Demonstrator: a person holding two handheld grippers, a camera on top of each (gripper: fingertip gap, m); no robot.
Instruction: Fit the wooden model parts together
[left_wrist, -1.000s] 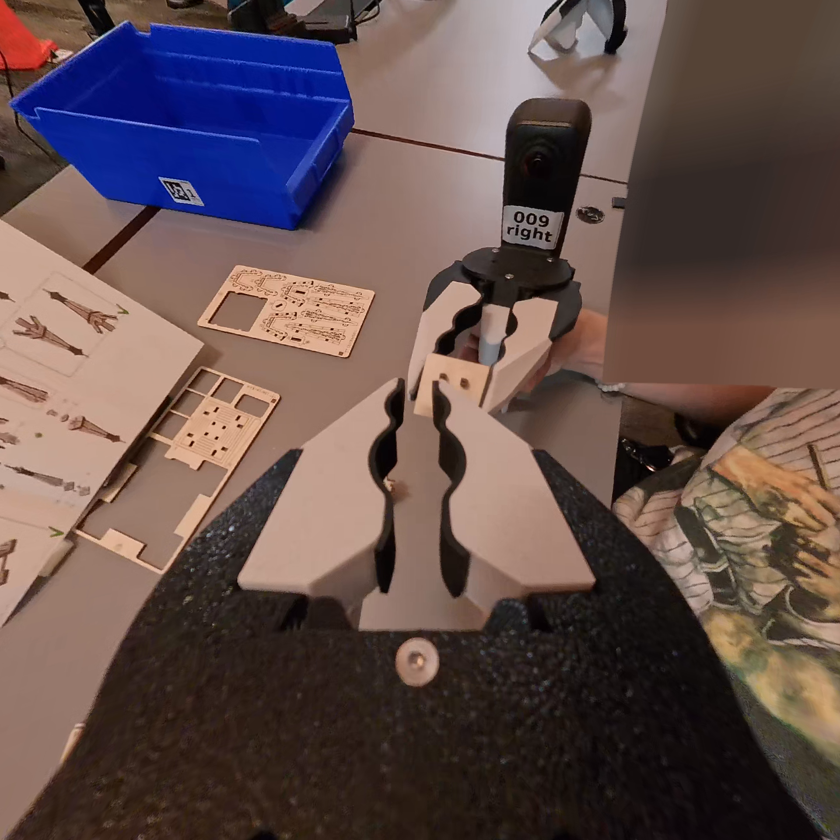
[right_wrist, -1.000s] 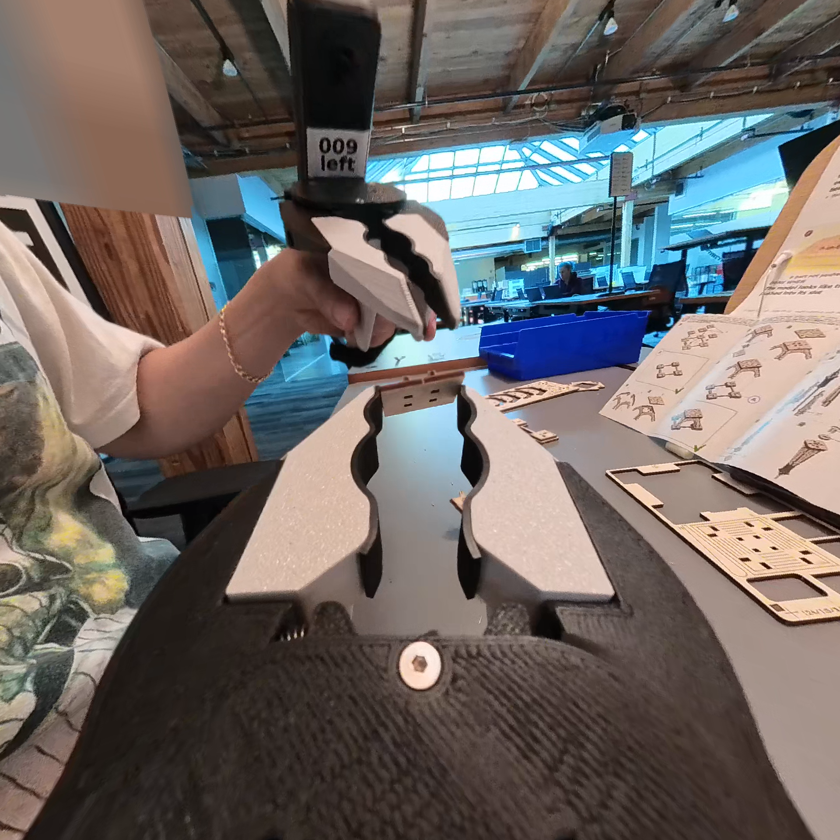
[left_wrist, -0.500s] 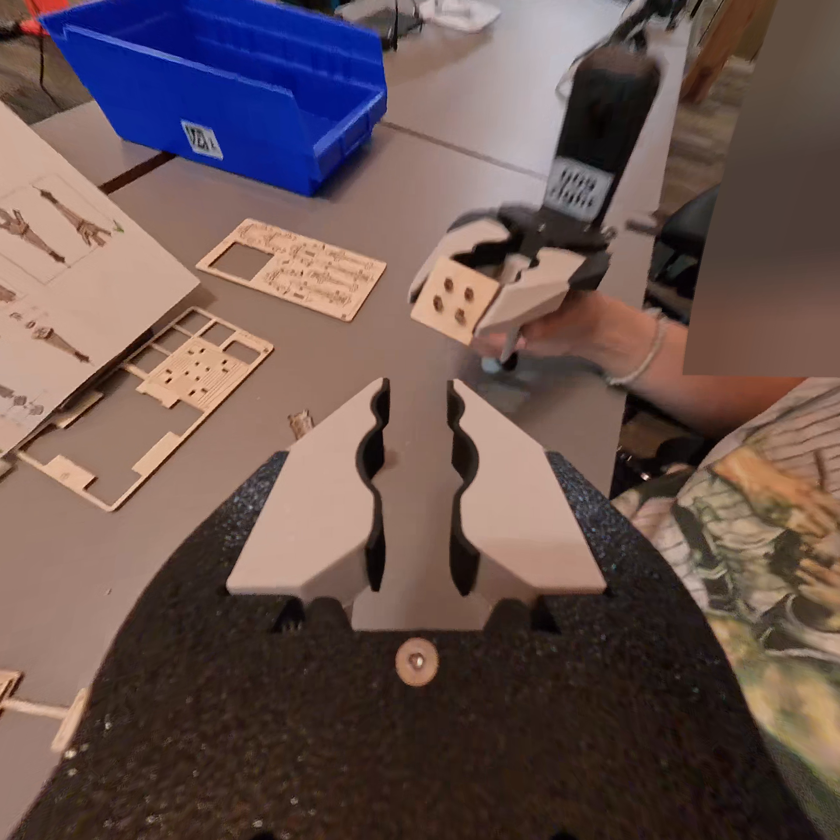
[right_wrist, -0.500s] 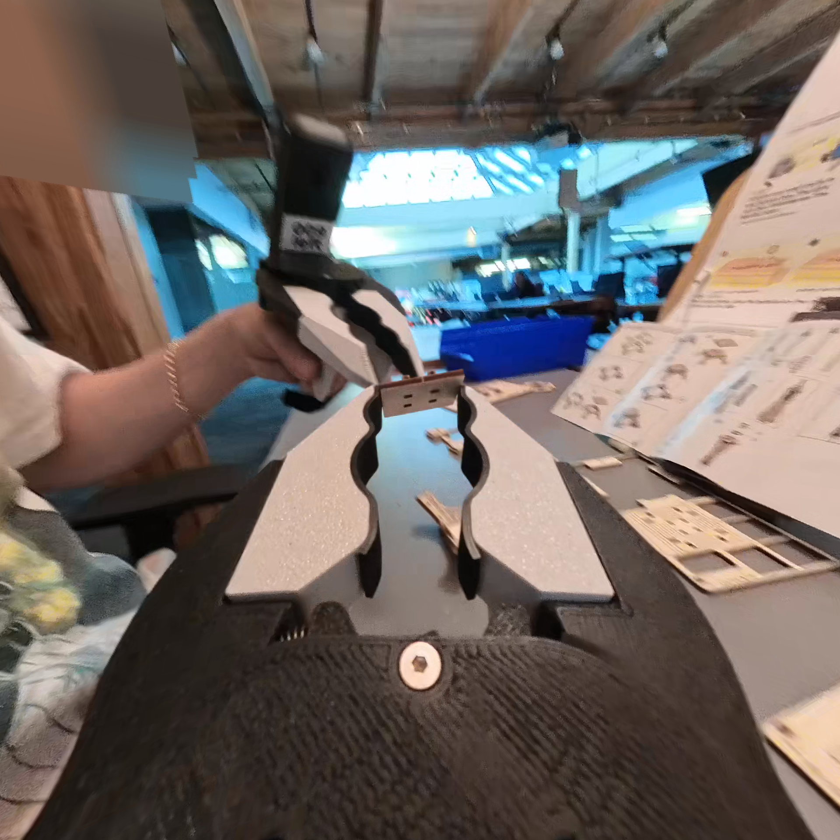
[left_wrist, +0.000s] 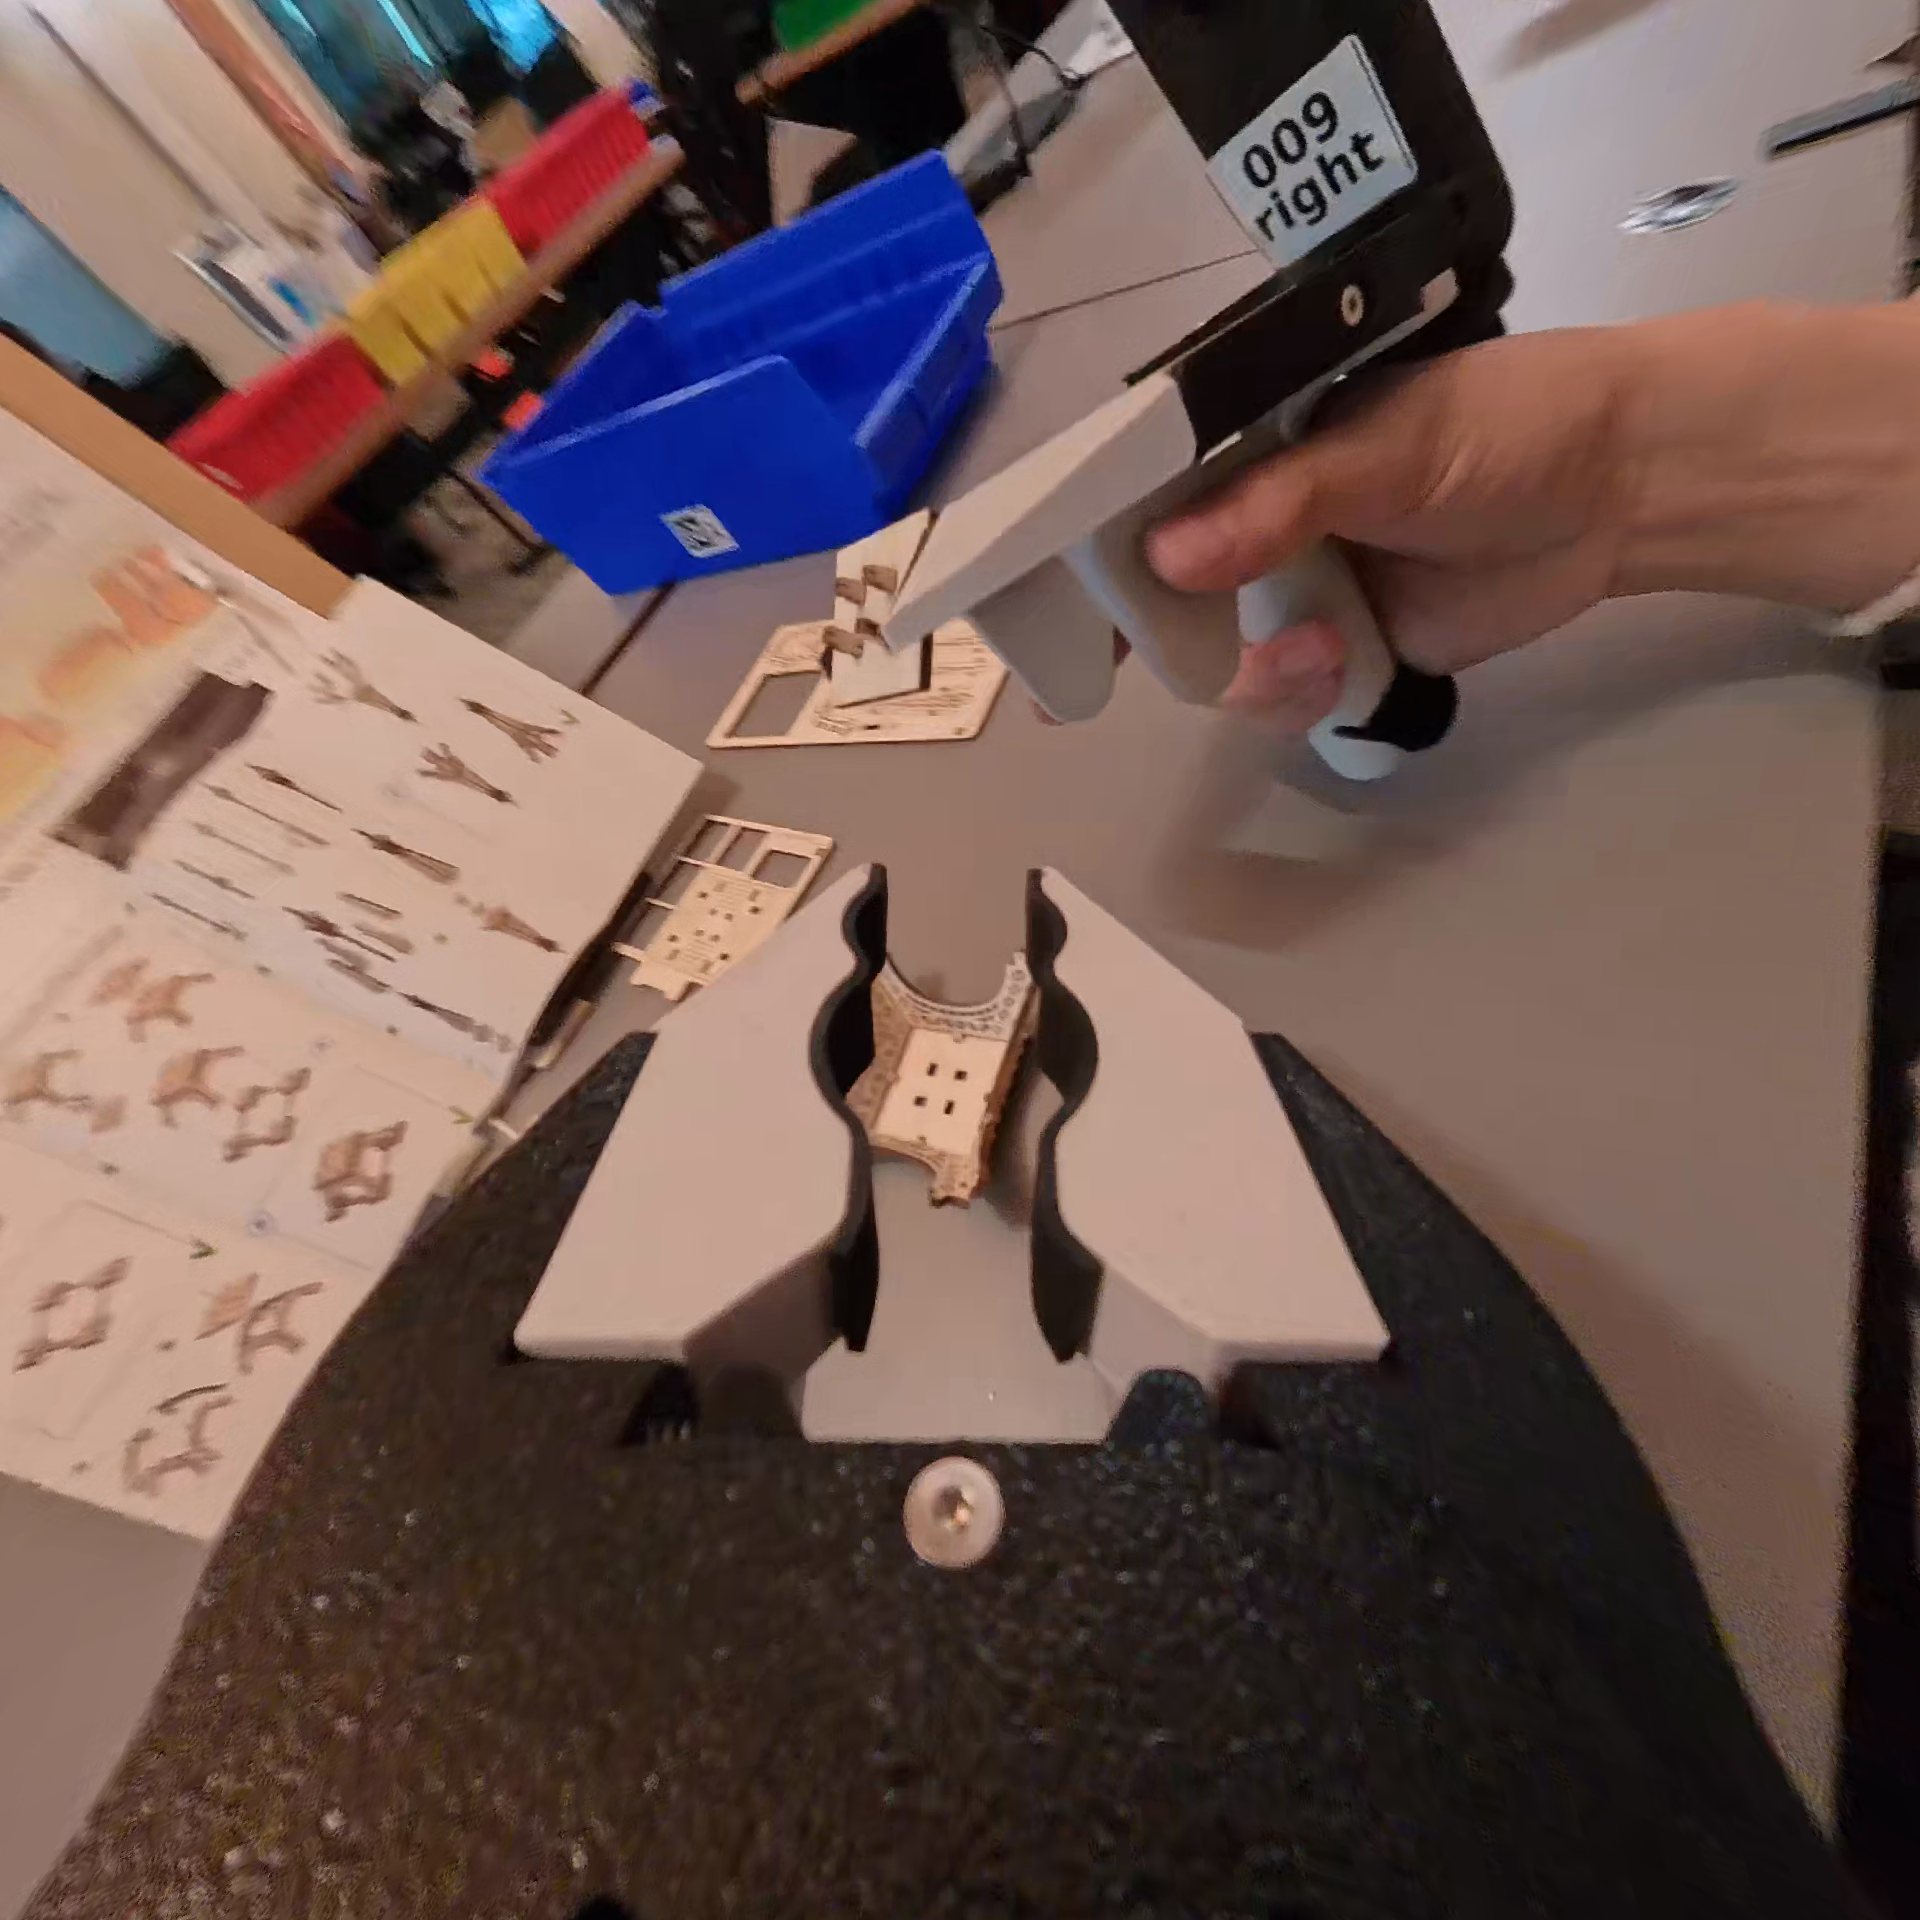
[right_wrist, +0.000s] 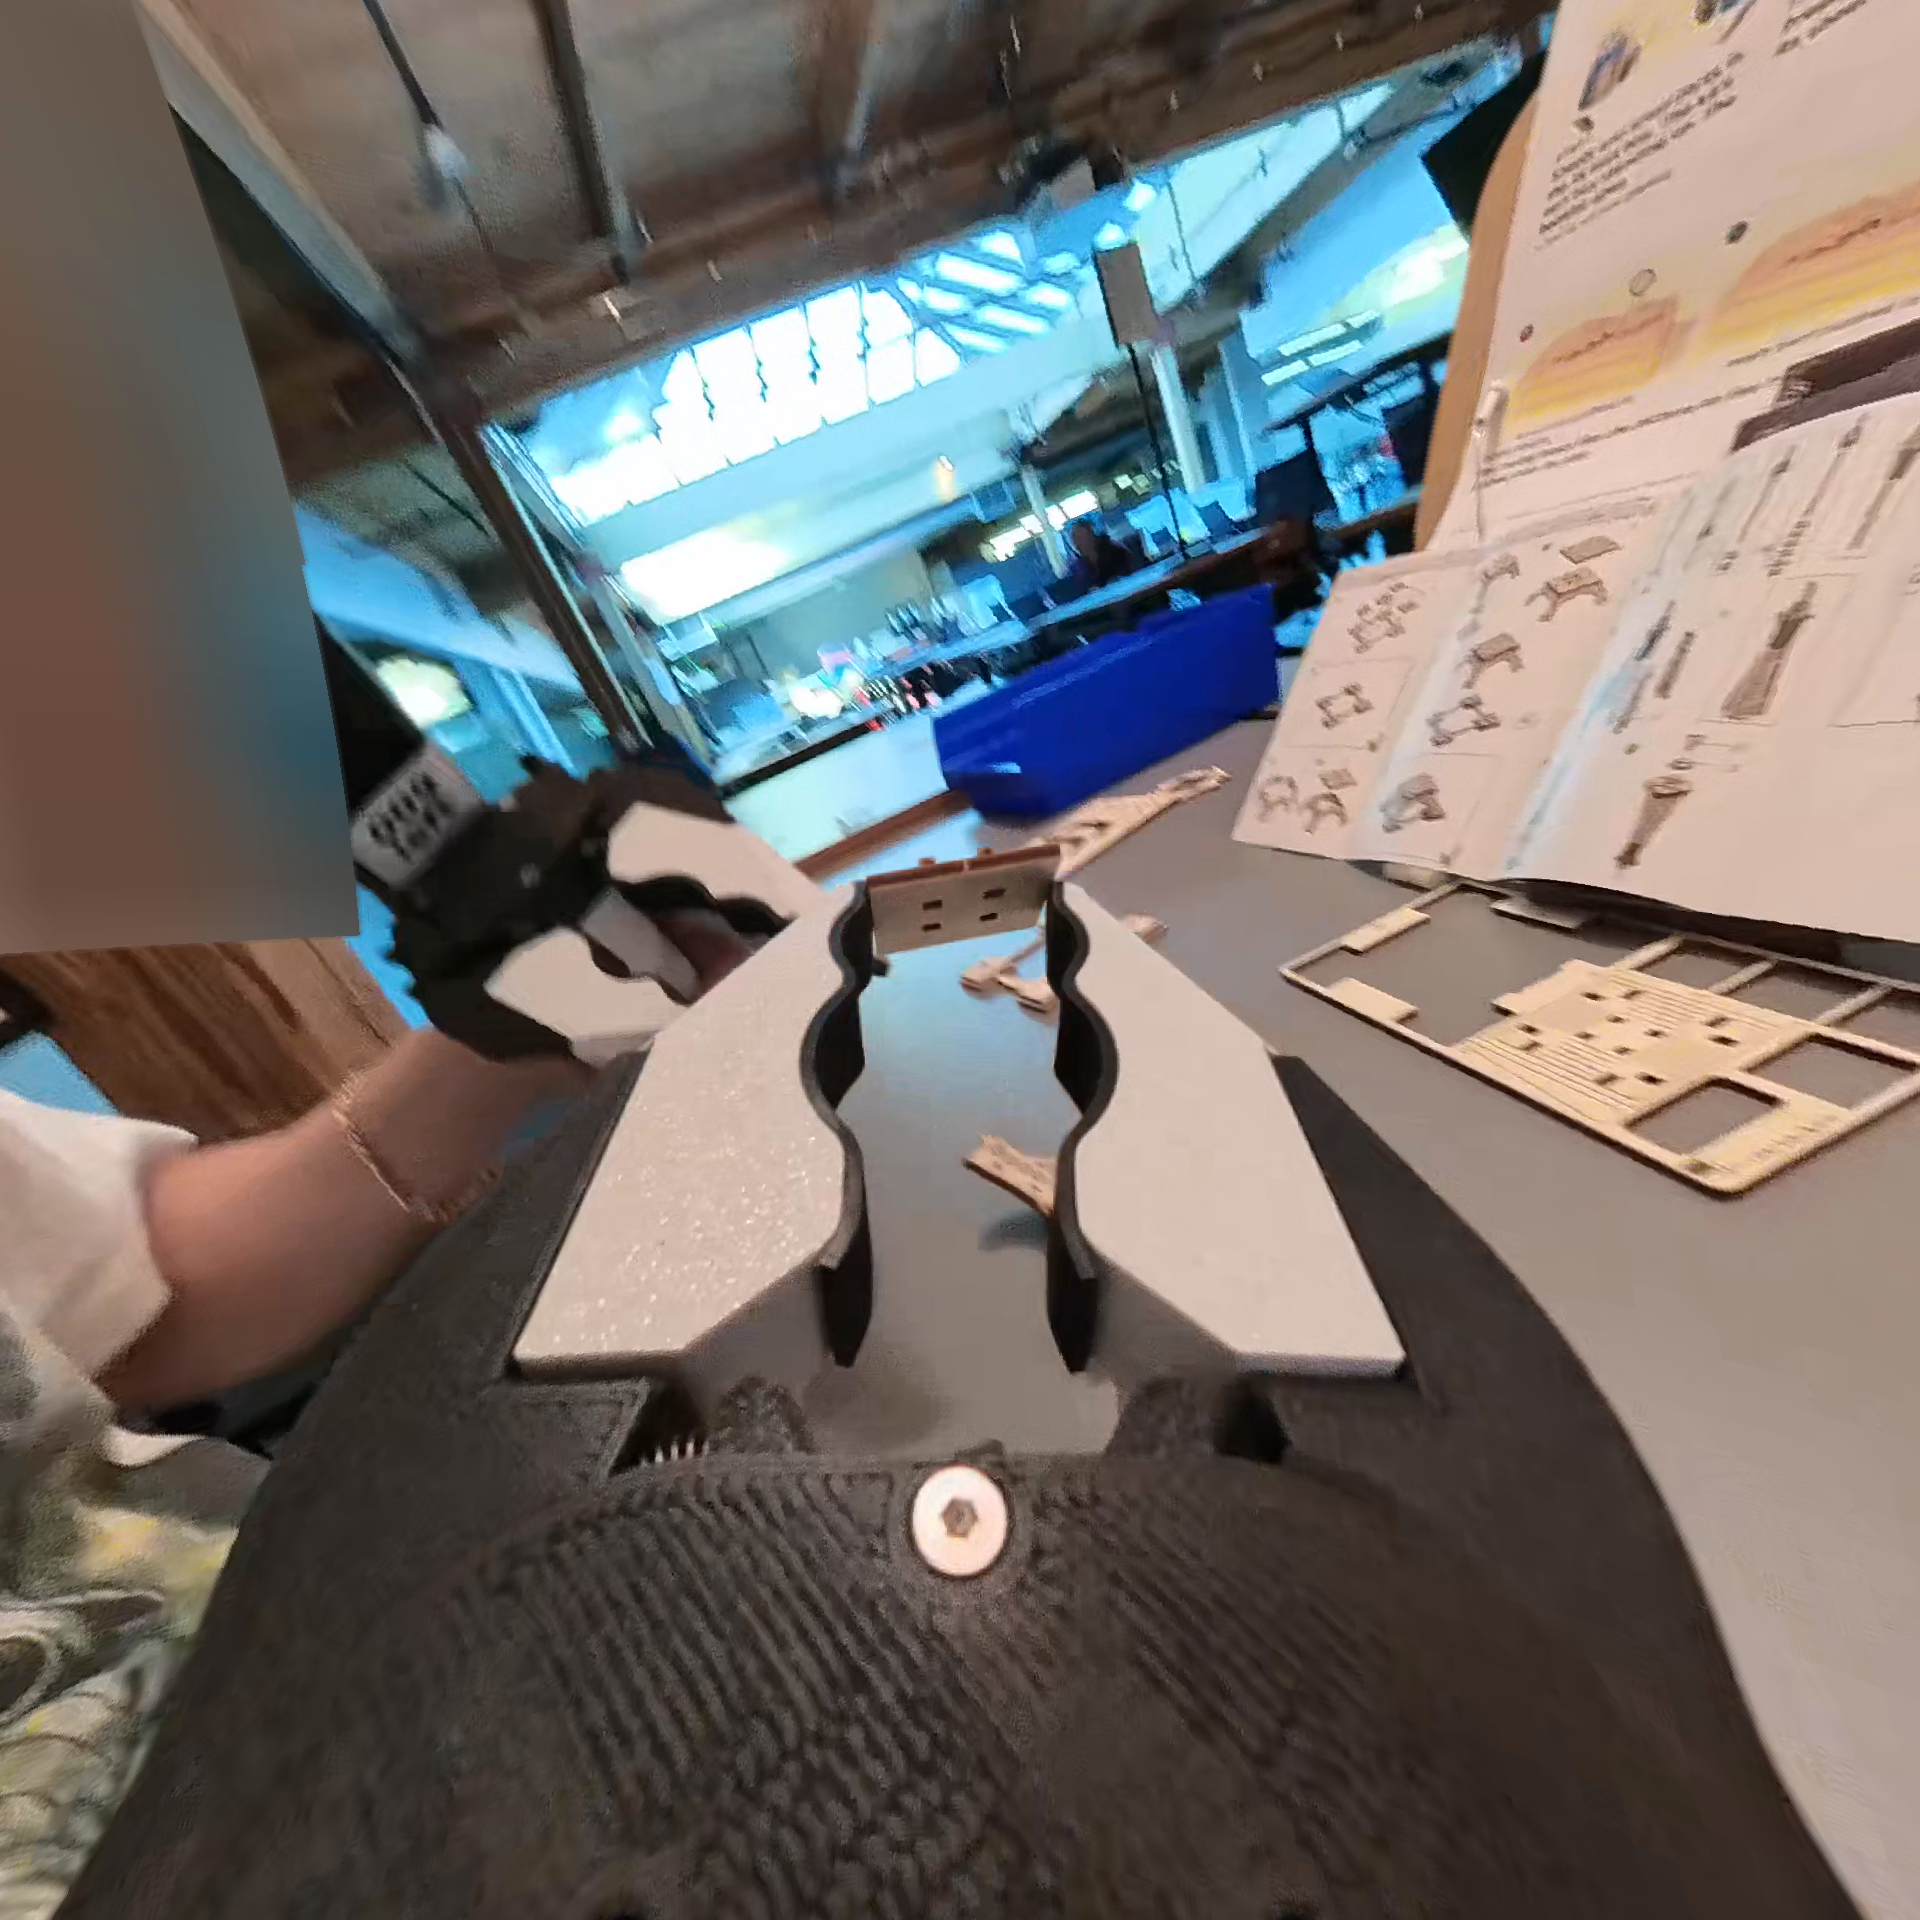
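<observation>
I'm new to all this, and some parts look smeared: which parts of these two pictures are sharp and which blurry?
Left wrist view: the left claw and the small wooden part lying between its fingers are crisp; the coloured bins behind are smeared. Right wrist view: the right claw and its slotted wooden piece look sharp; the ceiling and instruction sheet are blurred.
</observation>
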